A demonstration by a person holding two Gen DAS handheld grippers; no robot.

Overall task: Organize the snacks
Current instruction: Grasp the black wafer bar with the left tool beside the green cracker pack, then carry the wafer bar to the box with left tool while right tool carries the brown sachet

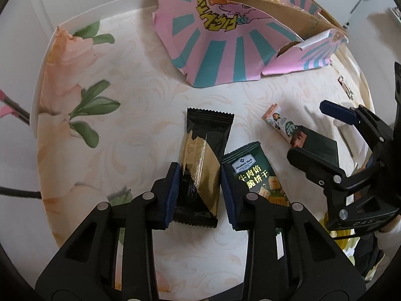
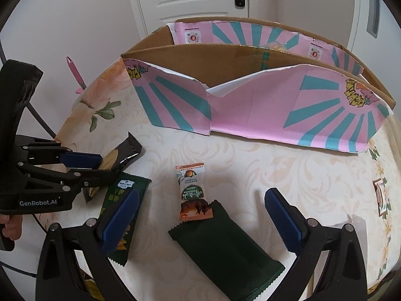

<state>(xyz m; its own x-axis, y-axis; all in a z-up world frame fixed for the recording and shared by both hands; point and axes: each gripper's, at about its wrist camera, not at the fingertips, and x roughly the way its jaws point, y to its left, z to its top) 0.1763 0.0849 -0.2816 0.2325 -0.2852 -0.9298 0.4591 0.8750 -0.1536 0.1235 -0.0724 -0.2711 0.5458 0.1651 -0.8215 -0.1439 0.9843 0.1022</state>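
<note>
Straddling the black-and-gold foil snack packet on the floral tablecloth, the left gripper has its jaws apart, pads beside it. The right gripper gapes wide over a plain dark green wrapper; the pink-and-teal cardboard box stands behind.

I'm looking down along each gripper's fingers, close over the table; both views are facing the pink box and sharing the snack packets.
</note>
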